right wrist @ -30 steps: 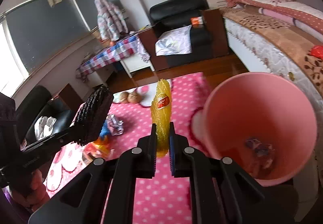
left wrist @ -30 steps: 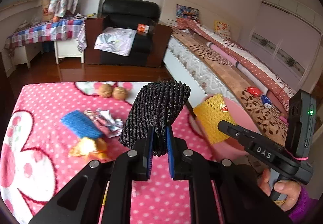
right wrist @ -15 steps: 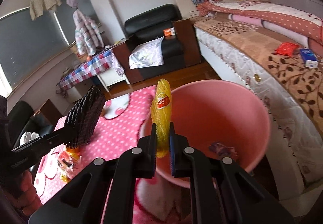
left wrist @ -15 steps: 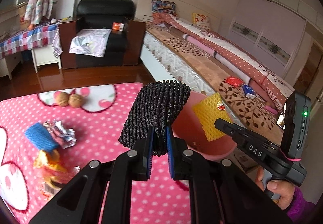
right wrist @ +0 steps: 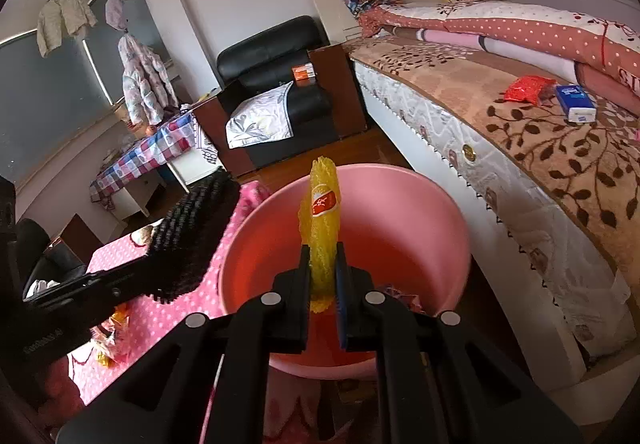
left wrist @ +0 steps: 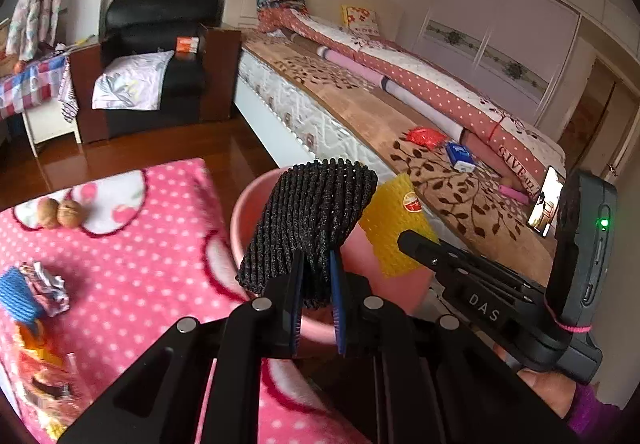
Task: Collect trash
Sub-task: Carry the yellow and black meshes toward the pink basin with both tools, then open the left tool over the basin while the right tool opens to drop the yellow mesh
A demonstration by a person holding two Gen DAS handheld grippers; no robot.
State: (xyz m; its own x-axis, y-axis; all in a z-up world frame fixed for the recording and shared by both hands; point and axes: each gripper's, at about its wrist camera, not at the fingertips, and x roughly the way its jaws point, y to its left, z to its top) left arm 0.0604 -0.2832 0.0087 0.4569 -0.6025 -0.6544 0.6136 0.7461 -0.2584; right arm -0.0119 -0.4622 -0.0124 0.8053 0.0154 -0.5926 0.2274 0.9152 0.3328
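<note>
My left gripper (left wrist: 315,284) is shut on a black foam net sleeve (left wrist: 308,219) and holds it over the near rim of the pink bin (left wrist: 248,203). My right gripper (right wrist: 323,276) is shut on a yellow foam net sleeve (right wrist: 321,219) with an orange sticker, above the pink bin (right wrist: 400,203). The yellow sleeve (left wrist: 394,228) and the right gripper (left wrist: 472,284) show in the left wrist view, over the bin. The black sleeve (right wrist: 192,236) shows left of the bin in the right wrist view. Wrappers (right wrist: 400,294) lie in the bin's bottom.
On the pink dotted blanket (left wrist: 140,264) lie two walnuts (left wrist: 60,212), a blue foam net (left wrist: 16,298), a foil wrapper (left wrist: 48,284) and orange wrappers (left wrist: 36,348). A bed (left wrist: 400,115) stands right of the bin. A black armchair (left wrist: 160,55) stands behind.
Both grippers have swung right from over the blanket to above the pink bin, each still holding its foam net sleeve.
</note>
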